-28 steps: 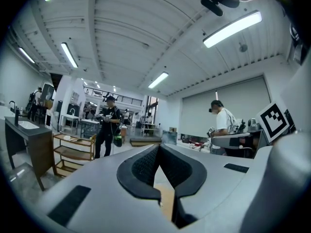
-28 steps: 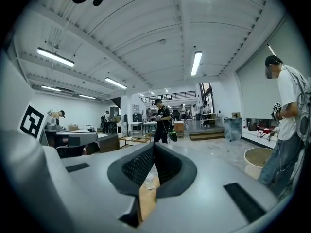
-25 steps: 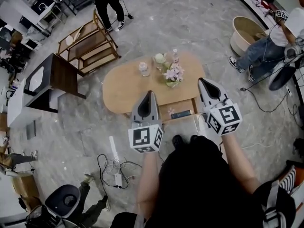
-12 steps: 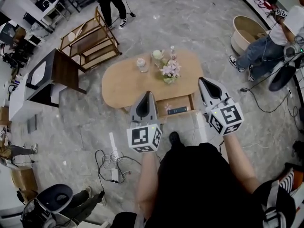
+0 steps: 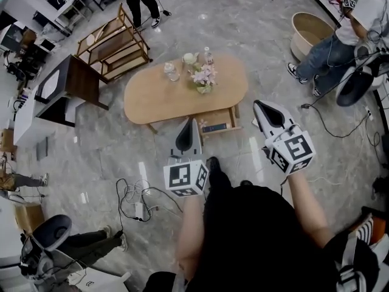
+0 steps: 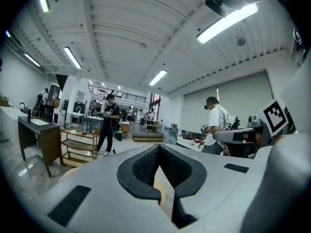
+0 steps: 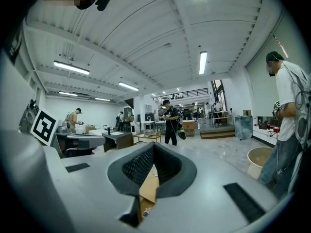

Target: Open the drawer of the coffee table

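An oval wooden coffee table [image 5: 158, 99] stands on the grey floor ahead of me in the head view. Its drawer [image 5: 213, 121] is pulled out toward me, with a dark flat item [image 5: 214, 128] and a small pale thing inside. On the tabletop sit a glass [image 5: 169, 72], a cup, a bottle and a pot of pink flowers [image 5: 203, 78]. My left gripper [image 5: 188, 125] is shut and empty, held level just short of the drawer's front. My right gripper [image 5: 262, 108] is shut and empty too, to the right of the table. Both gripper views [image 6: 158, 147] [image 7: 154, 145] look level across the room.
A wooden shelf rack [image 5: 112, 44] and a dark desk [image 5: 67, 87] stand left of the table. Cables and a power strip [image 5: 138, 207] lie on the floor at my left. A seated person [image 5: 340, 38] and a round tub [image 5: 310, 32] are at the right; another person stands beyond.
I have backed away from the table with both grippers: the table and its drawer sit farther up and left in the head view. The drawer stays pulled out. Both grippers stay shut.
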{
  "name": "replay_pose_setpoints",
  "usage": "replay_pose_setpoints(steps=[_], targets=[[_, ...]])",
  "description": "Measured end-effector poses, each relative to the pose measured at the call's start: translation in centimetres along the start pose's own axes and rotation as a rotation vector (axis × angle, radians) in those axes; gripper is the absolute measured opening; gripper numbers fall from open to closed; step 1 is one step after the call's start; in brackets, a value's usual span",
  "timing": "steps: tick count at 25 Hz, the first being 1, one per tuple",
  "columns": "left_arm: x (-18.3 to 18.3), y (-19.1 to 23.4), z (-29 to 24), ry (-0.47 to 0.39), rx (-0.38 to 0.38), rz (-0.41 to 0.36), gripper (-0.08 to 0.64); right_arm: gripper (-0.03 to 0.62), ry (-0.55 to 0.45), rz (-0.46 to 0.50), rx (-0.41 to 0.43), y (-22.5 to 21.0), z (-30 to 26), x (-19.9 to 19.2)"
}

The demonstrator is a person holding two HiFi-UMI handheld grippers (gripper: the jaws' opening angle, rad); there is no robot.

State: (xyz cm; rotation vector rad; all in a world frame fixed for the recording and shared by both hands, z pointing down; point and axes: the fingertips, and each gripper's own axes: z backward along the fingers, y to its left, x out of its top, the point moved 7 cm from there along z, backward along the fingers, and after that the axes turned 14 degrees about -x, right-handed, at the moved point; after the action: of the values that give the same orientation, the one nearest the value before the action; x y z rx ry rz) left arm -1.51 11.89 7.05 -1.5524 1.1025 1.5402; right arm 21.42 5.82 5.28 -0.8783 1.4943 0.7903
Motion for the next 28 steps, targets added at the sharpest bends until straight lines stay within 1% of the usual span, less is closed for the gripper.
replay_pose_setpoints(steps=[4, 7, 12, 18, 20, 24, 28], targets=[[-0.8, -4.9, 1.6, 0.005, -0.007, 0.002, 0.012, 0.012, -0.006, -0.017, 0.046, -1.2, 4.4, -1.2], [-1.6, -8.2, 2.9, 0.024, 0.010, -0.011, 0.012, 0.012, 0.009, -0.020, 0.072, -1.7, 7.1, -2.4], [-2.7, -11.4, 4.7, 0.024, 0.039, -0.001, 0.012, 0.012, 0.019, -0.046, 0.112, -2.4, 9.8, -3.8], [-2.3, -12.4, 6.2, 0.007, 0.082, 0.001, 0.012, 0.012, 0.011, -0.047, 0.151, -2.6, 10.8, -3.6], [-2.0, -12.6, 6.4, 0.007, 0.082, -0.011, 0.012, 0.012, 0.008, -0.047, 0.145, -2.6, 10.9, -3.7], [-1.3, -13.2, 7.1, 0.003, 0.082, -0.059, 0.012, 0.011, -0.012, -0.026, 0.127, -2.7, 11.2, -3.6], [-1.3, -12.9, 8.1, -0.002, 0.106, -0.045, 0.012, 0.012, -0.019, -0.012, 0.119, -2.6, 11.5, -3.2]])
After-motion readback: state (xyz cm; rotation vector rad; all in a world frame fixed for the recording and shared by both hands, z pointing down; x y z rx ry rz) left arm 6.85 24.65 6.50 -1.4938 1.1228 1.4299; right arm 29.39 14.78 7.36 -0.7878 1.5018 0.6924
